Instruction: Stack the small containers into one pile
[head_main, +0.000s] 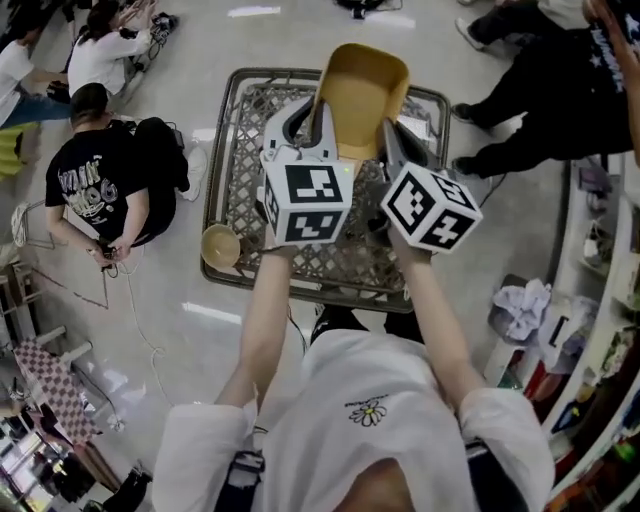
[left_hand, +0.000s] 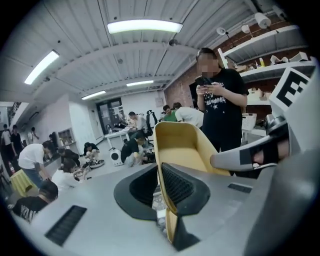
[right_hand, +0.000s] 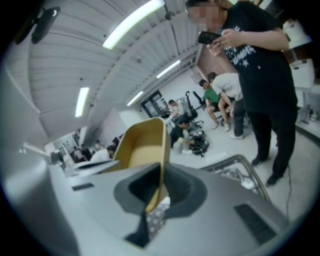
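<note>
Head view looks down on a person in a white shirt who holds a tool in each hand, both reaching toward 12 o'clock. Between the two tools is a deep yellow plastic tub (head_main: 362, 95) with rounded corners. It is up in the air over the grey table with a metal rim (head_main: 216, 170) and a lacy cloth on top.

The left gripper (head_main: 318, 112) bites the tub's wall on the 9 o'clock side. In the left gripper view its jaws (left_hand: 167, 187) are squeezed tight on that thin yellow wall, and the tub (left_hand: 182, 145) opens out past them. The right gripper (head_main: 392, 135) bites the wall on the 3 o'clock side. In the right gripper view its jaws (right_hand: 159, 187) pinch the wall edge too, with the tub (right_hand: 142, 142) at 11 o'clock.

A small round tan bowl (head_main: 220, 246) sits at the table's 8 o'clock corner, well apart from the tub.

A person in a black shirt (left_hand: 222, 107) stands beyond the table. More people (head_main: 100, 185) sit on the floor at 9 o'clock.
</note>
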